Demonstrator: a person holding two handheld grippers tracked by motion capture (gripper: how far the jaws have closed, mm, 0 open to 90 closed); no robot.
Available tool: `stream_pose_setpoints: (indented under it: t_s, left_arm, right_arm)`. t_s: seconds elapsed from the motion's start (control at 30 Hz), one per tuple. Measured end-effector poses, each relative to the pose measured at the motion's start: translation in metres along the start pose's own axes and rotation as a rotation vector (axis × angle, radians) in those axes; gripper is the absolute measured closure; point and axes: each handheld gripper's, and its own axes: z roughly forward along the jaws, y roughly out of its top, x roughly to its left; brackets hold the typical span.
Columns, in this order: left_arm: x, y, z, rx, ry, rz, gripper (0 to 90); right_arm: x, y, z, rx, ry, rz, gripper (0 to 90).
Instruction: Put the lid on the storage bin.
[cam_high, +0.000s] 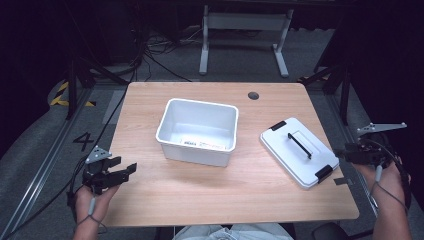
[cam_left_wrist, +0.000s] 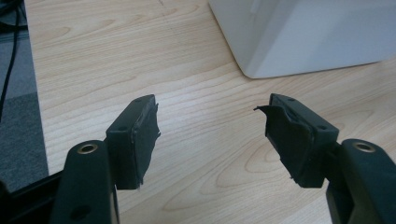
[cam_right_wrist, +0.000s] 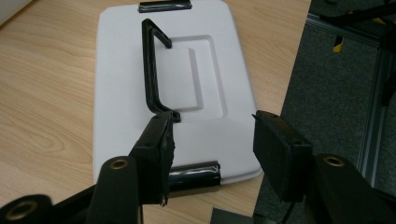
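Note:
A white open bin stands in the middle of the wooden table; its lower corner appears in the left gripper view. A white lid with a raised black handle and black end clips lies flat at the right. My left gripper hovers open over the table's front left, short of the bin, jaws empty. My right gripper is open at the table's right edge, next to the lid's near clip. Nothing is between its jaws, which point along the lid.
A round cable hole sits in the table's far edge. Beyond the table stands a grey frame on the dark floor, with cables at the back left. Metal rails run along both sides.

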Motion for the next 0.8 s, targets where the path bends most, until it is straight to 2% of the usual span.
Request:
stream_pose_setpoints:
  t_s: [0.27,0.43,0.63,0.7,0.8]
  left_arm:
    - [-0.001,0.0,0.003,0.014,-0.002,0.01,34.8]
    - [-0.001,-0.001,0.004,0.019,-0.005,0.011,34.4]
    - [-0.001,-0.002,0.006,0.039,-0.006,0.014,34.4]
    - [-0.002,-0.002,0.006,0.042,-0.004,0.014,34.5]
    - [-0.002,-0.003,0.006,0.047,-0.007,0.012,34.4]
  right_arm:
    - [0.008,0.006,0.007,-0.01,0.02,-0.032,48.1]
    - [0.016,0.013,0.018,0.003,0.039,-0.061,48.0]
    - [0.024,0.019,0.038,0.013,0.079,-0.076,45.9]
    - [0.027,0.019,0.047,0.024,0.1,-0.067,46.4]
    - [0.03,0.02,0.059,0.038,0.107,-0.057,47.5]
